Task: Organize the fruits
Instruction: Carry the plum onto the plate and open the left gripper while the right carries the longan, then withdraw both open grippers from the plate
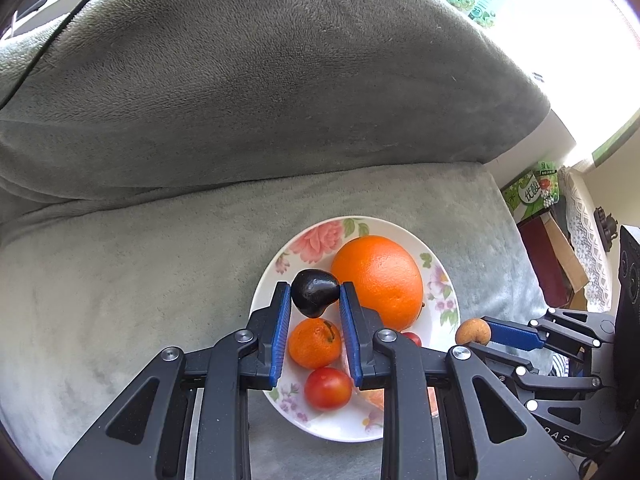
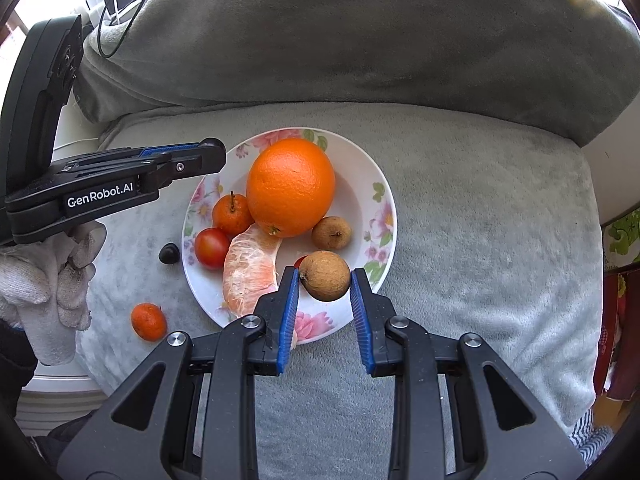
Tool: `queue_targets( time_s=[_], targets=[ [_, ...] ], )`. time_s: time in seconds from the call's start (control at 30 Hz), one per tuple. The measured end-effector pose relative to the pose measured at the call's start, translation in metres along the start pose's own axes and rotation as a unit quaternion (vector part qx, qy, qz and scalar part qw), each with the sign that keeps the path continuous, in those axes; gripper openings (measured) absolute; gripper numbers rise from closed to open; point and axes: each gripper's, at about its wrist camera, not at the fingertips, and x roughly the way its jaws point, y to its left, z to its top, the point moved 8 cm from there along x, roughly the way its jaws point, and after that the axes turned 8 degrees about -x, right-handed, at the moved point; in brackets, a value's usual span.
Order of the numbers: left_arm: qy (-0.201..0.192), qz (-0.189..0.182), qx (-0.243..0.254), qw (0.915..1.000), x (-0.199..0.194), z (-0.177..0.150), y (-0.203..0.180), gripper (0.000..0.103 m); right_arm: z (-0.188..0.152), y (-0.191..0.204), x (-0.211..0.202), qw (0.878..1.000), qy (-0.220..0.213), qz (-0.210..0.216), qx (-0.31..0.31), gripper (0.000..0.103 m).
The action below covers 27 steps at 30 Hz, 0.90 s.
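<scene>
A white flowered plate (image 2: 372, 184) lies on a grey blanket. It holds a big orange (image 2: 291, 187), a small mandarin (image 2: 232, 213), a cherry tomato (image 2: 211, 248), a peeled citrus segment (image 2: 250, 272) and a brown longan (image 2: 331, 233). My right gripper (image 2: 326, 272) is shut on a second brown longan (image 2: 325, 280) above the plate's near rim. My left gripper (image 1: 315, 290) is shut on a small dark fruit (image 1: 315, 294) over the plate's left side (image 1: 264, 292), above the mandarin (image 1: 315, 342). In the left wrist view the right gripper (image 1: 478, 336) shows at the right.
Left of the plate a dark fruit (image 2: 168, 253) and a small mandarin (image 2: 148, 321) lie on the blanket. A white-gloved hand (image 2: 52, 272) holds the left gripper (image 2: 214, 154). A thick grey cushion (image 2: 360, 40) rises behind the plate. Boxes and bags (image 1: 536, 200) stand at the right.
</scene>
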Motion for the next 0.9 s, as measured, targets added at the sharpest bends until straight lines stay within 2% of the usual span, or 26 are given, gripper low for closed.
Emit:
queue_targets(
  time_s=[0.47, 0.53, 0.6, 0.63, 0.73, 0.8, 0.9],
  targets=[
    [0.004, -0.004, 0.005, 1.0, -0.001, 0.0, -0.005, 0.025, 0.001, 0.0, -0.002, 1.0, -0.003, -0.001, 0.0, 0.028],
    [0.002, -0.006, 0.005, 1.0, -0.002, 0.001, -0.006, 0.028, 0.001, 0.0, -0.003, 1.0, -0.005, -0.004, 0.0, 0.034],
    [0.001, -0.006, 0.005, 1.0, -0.003, 0.001, -0.007, 0.029, 0.001, 0.0, -0.005, 1.0, -0.009, -0.006, -0.001, 0.049],
    [0.0, -0.005, 0.005, 1.0, -0.004, 0.001, -0.006, 0.029, 0.001, 0.0, -0.005, 1.0, -0.01, -0.006, -0.002, 0.049],
    [-0.002, -0.005, 0.004, 1.0, -0.006, 0.0, -0.006, 0.043, 0.001, 0.001, -0.007, 1.0, -0.01, -0.007, -0.006, 0.05],
    [-0.002, -0.002, 0.002, 1.0, -0.007, 0.0, -0.006, 0.054, 0.0, 0.003, -0.008, 1.0, -0.012, -0.009, -0.009, 0.058],
    [-0.001, -0.001, -0.005, 1.0, -0.01, -0.001, -0.005, 0.059, 0.002, 0.005, -0.01, 1.0, -0.017, -0.013, -0.013, 0.069]
  ],
)
